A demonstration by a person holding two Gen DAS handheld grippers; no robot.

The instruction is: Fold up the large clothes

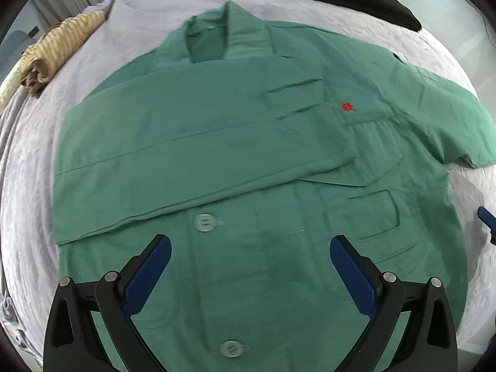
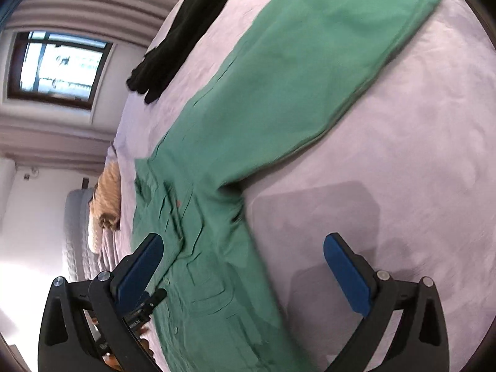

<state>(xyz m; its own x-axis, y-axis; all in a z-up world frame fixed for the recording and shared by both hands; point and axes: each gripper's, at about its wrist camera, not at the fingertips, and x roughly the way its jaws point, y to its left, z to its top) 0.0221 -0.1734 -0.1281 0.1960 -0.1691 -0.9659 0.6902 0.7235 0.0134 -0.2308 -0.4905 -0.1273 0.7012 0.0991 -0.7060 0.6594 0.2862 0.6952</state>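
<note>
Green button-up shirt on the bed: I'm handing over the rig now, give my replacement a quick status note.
Left gripper: jaws open, empty, over the lower front of the green button-up shirt.
Right gripper: jaws open, empty, beside the shirt's spread-out sleeve.
The shirt lies face up on the pale lilac bedcover.
Done: one sleeve folded across the chest.
Left: fold the other sleeve in, then fold the body.

No text can be read. A small red embroidered mark [image 1: 347, 107] sits on the green button-front cotton jacket [image 1: 248, 161], right of centre, too blurred to make out.
</note>
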